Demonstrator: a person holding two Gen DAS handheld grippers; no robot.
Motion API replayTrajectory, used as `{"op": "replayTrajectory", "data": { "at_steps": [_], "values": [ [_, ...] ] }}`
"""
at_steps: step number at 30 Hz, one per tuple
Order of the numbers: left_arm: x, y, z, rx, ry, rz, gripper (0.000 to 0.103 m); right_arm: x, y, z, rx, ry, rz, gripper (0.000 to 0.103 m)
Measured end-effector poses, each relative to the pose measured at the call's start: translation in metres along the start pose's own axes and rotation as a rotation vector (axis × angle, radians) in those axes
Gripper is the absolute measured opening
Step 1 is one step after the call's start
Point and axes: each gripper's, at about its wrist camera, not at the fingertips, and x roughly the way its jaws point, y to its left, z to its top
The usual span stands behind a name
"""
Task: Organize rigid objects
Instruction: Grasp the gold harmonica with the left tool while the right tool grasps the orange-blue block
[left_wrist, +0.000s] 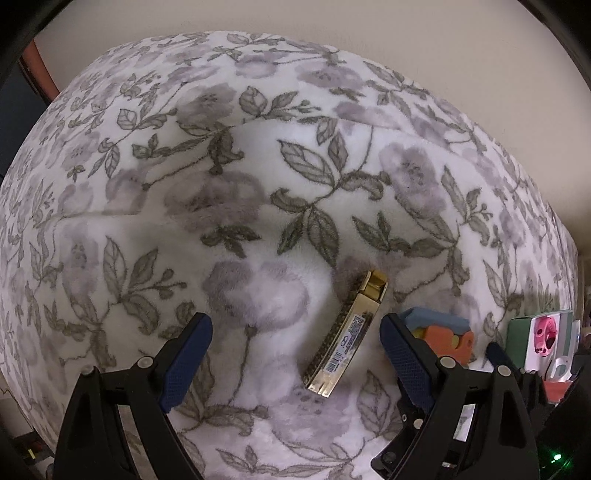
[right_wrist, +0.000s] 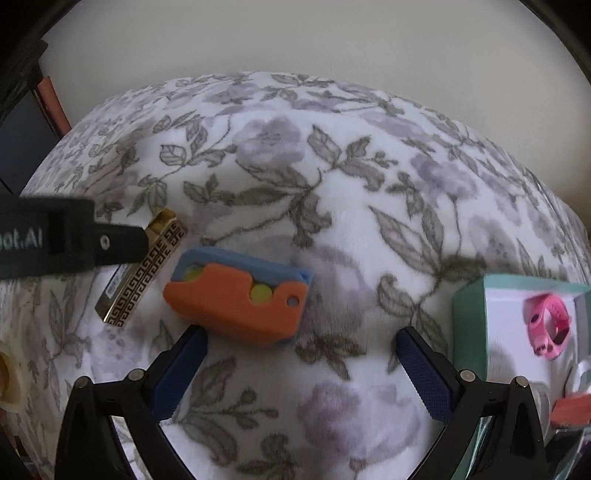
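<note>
Left wrist view shows my left tongs (left_wrist: 295, 354) wide over the stiff, slick gold box (left_wrist: 347, 332) on the soft blanket (left_wrist: 258, 166), so I'd pinch its long sides; right tongs (right_wrist: 301, 363) wide too.

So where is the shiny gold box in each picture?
Left wrist view: the gold box lies low and right of centre, between the left gripper fingers, nearer the right one.
Right wrist view: the gold box sits at the left, partly under the black gripper arm.
Shared landmark: the orange and blue toy beside it.
</note>
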Motion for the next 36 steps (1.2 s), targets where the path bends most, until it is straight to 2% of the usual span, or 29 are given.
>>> {"op": "replayTrajectory", "data": {
  "at_steps": [9,17,22,33,36],
  "values": [
    [0.01,-0.003,0.001,0.007,-0.007,0.031,0.092,0.009,0.004,0.013,0.007,-0.025,-0.005,0.103],
    [0.012,0.011,0.005,-0.031,-0.02,0.068,0.092,0.012,0.002,0.017,0.049,-0.049,-0.019,0.103],
    [0.015,0.01,0.002,-0.016,-0.009,0.061,0.092,0.012,0.003,0.016,0.06,-0.06,-0.034,0.1],
    [0.015,-0.008,0.0,0.021,-0.023,0.055,0.09,0.004,-0.007,0.015,0.117,-0.096,-0.066,0.062],
    [0.018,-0.015,0.0,0.037,-0.019,0.055,0.08,0.002,-0.007,0.013,0.122,-0.097,-0.069,0.055]
  ]
}}
